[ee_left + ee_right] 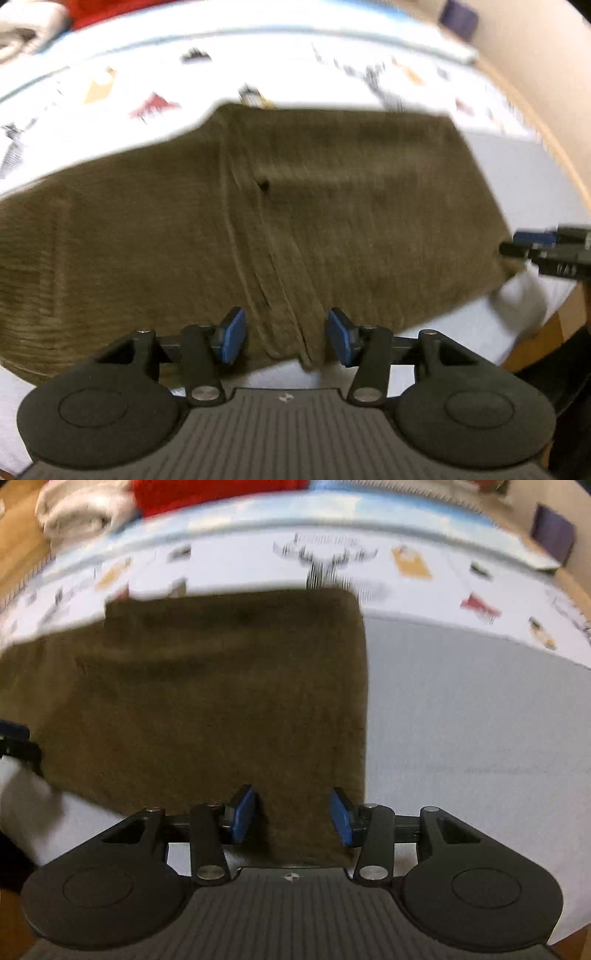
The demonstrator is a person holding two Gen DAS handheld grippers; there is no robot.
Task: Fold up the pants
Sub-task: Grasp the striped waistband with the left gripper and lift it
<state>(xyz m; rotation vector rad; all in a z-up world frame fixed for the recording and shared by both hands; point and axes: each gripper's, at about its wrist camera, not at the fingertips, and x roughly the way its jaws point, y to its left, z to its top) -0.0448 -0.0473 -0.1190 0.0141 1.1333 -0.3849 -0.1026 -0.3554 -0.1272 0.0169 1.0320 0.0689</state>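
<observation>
The olive-brown corduroy pants (295,221) lie flat on a pale grey sheet (480,738) over a white printed bedcover (258,568), already doubled into a broad slab; the long axis runs left–right across both views, with the near edge directly ahead of both grippers.

Left gripper (284,338): jaws spread wide, blue pads (232,334) on either side of a raised ridge of seam folds at the near edge of the cloth; the pads look close above the fabric but contact cannot be confirmed — blur is heavy; nothing is clamped.

Right gripper (291,818): jaws likewise wide apart, holding nothing; the near right corner of the pants sits between and beneath its blue pads (242,814), with the straight right-hand edge of the cloth running away just inside the right finger.

Relation that matters: each gripper stands over the near edge, the left toward the middle seam, the right at the corner; in the left view the right gripper (532,245) shows at the cloth's far-right edge. Judgement — the next fold likely needs both jaws closed on this near edge, then carried over; neither has a grip yet.
</observation>
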